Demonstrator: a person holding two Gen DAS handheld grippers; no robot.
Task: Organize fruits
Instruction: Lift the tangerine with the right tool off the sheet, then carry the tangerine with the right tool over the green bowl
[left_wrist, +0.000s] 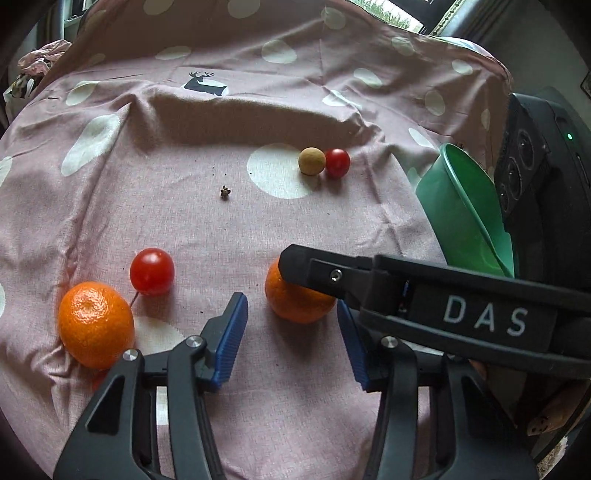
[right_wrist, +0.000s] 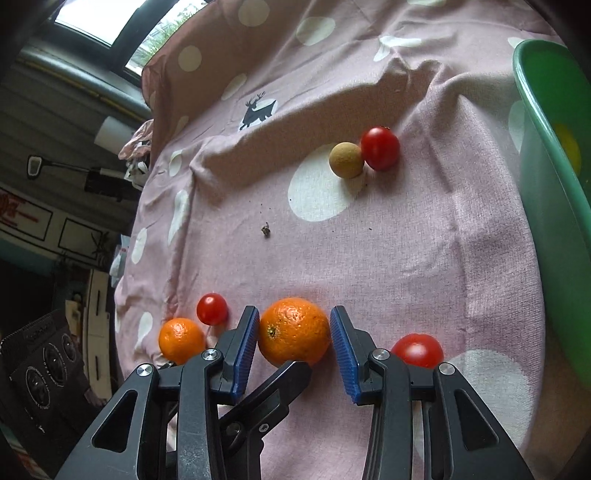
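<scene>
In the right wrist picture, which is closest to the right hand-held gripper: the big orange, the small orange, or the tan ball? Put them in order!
1. Big orange, between the right hand-held gripper fingers.
2. Small orange, just left.
3. Tan ball, far back, touching a tomato.

Black tool (left_wrist: 291, 332) frames, ribbed blue pads (left_wrist: 231, 339), silver screws, "DAS" lettering.

mandarin (right_wrist: 293, 332) btwn right gripper (right_wrist: 293, 345) pads | tomato (right_wrist: 211, 308) left | bowl (right_wrist: 546, 177) far right

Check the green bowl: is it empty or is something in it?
Not empty: the right wrist view shows something yellow inside the green bowl; what it is, I cannot tell.
</scene>
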